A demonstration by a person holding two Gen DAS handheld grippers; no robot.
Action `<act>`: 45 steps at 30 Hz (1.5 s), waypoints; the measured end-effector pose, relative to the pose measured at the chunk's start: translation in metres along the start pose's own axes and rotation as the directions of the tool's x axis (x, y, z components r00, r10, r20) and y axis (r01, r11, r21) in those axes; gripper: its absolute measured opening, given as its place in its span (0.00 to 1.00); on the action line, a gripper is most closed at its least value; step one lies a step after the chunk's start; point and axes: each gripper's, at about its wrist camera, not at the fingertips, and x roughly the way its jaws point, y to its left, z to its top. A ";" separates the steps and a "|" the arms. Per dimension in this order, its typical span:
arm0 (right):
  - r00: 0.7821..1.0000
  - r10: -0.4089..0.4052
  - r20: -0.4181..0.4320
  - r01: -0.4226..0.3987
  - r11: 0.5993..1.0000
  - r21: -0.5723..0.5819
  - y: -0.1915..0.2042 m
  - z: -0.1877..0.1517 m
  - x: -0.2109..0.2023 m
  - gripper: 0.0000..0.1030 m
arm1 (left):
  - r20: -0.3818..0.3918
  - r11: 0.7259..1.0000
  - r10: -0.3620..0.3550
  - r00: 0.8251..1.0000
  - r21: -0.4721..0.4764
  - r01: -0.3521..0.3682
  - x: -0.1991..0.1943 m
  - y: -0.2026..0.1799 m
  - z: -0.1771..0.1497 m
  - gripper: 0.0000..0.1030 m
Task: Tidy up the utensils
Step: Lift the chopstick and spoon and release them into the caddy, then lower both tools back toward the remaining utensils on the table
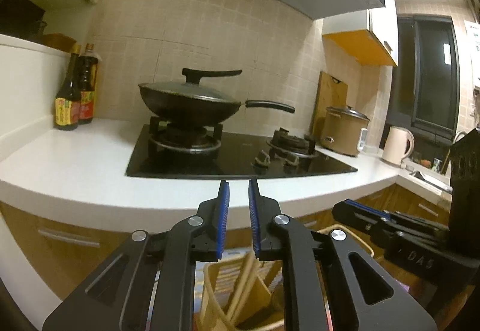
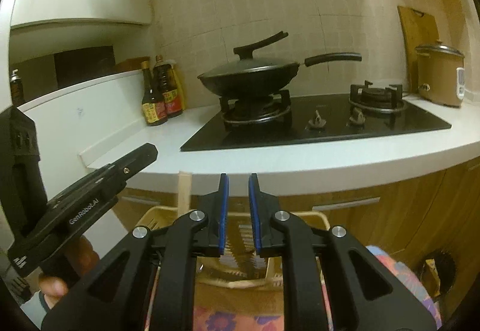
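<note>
The white counter carried a hob with a lidded wok. Below its edge sat a cream utensil basket holding pale chopsticks. Both grippers were held level above it, the left gripper and right gripper each with fingers slightly apart, gripping nothing.

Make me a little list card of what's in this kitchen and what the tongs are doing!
place: kitchen counter with a black stove
on the stove: lidded wok
beside it: sauce bottles, rice cooker, kettle
below the tongs: pale utensil basket with a wooden stick standing in it
left tongs: open, holding nothing
right tongs: open, holding nothing
</note>
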 end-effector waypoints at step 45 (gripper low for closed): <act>0.762 0.082 -0.643 -0.008 0.993 0.118 0.043 -0.195 -0.038 0.11 | -0.636 0.999 0.039 0.771 0.031 -0.025 -0.106 0.026 -0.175 0.37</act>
